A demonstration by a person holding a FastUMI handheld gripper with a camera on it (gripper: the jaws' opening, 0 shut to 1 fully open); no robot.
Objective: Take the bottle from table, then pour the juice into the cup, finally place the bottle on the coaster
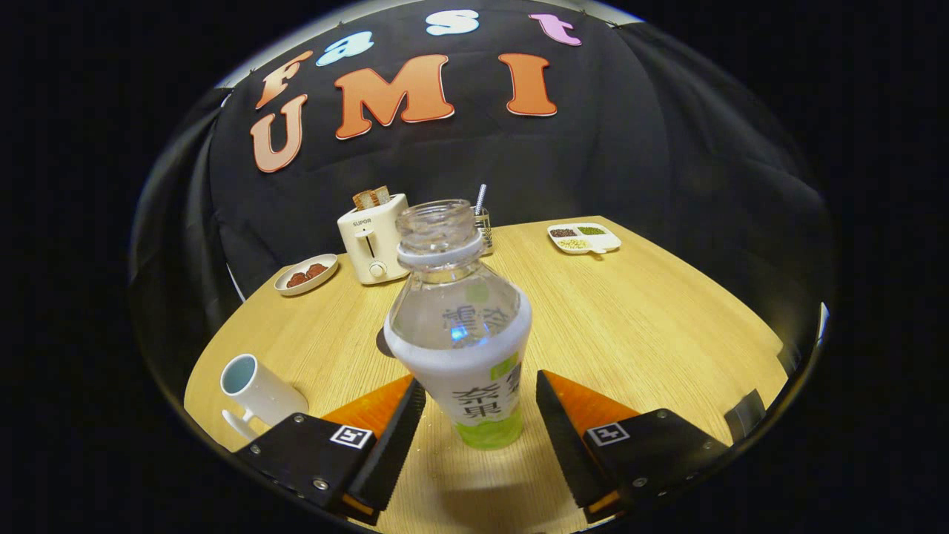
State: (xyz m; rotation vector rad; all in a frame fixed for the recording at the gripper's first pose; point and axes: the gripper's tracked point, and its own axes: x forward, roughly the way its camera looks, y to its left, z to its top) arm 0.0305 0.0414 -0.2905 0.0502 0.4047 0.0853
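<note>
Tongs [480, 423] spread wide, gripping nothing; bottle [460, 326] stands between the fingers, apart from both, centred just ahead; its long axis upright, uncapped mouth pointing up; closing squarely should catch the labelled lower body; cup [256, 389] left of bottle on the table [652, 326], dark coaster [385, 343] behind bottle.

Cream toaster [372, 239] holding toast, small plate [306, 275] of brown food beside it, divided tray [584, 238] of beans across the wooden table [630, 326]
</note>
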